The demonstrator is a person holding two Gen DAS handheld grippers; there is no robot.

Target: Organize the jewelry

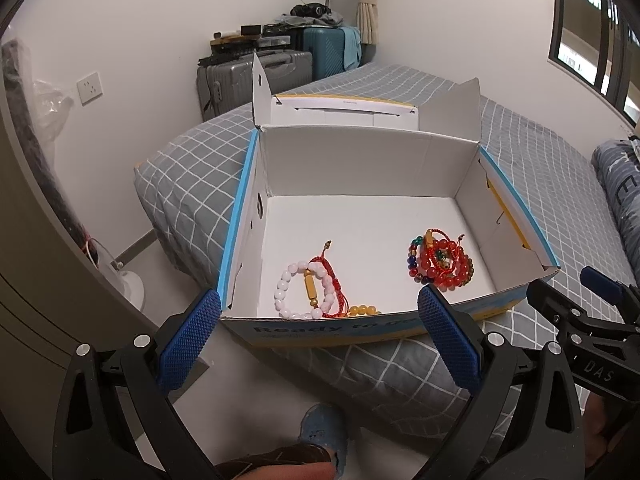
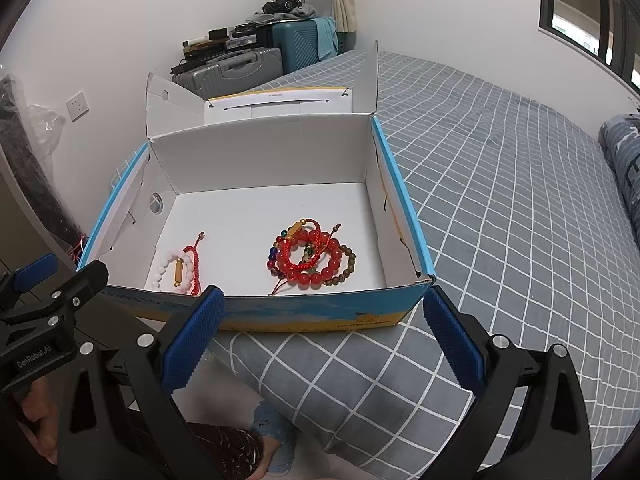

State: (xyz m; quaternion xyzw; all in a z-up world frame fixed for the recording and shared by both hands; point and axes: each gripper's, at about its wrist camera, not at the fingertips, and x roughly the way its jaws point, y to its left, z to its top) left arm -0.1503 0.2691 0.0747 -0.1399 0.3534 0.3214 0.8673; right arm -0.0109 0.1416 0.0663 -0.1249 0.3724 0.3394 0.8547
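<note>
Here, your left gripper (image 1: pixel 320 330) hangs spread wide and holding nothing, its blue pads (image 1: pixel 450 338) framing the near wall of the open cardboard box (image 1: pixel 360 160). Your right gripper (image 2: pixel 322 326) is spread just as wide and also carries nothing, poised just short of that same near wall, toward the box's near right corner. Each gripper shows at the edge of the other's view, side by side and apart.

Inside the box, two clusters of jewelry lie on the white floor. Near the near left corner you have a white bead bracelet (image 1: pixel 286 288) with a red cord bracelet (image 1: pixel 330 280) carrying a long amber bead lying across it, and a run of yellow beads (image 1: pixel 364 311) partly hidden behind the near wall. Toward the right side, well apart from those, sits a heap of red bead bracelets (image 2: pixel 310 258) tangled with red cords, a multicoloured strand and a string of brown beads (image 2: pixel 344 270) touching its right edge.

The box rests at the near corner of a bed (image 2: pixel 500 200) with a grey checked cover, its lid flaps standing open at the far side.
</note>
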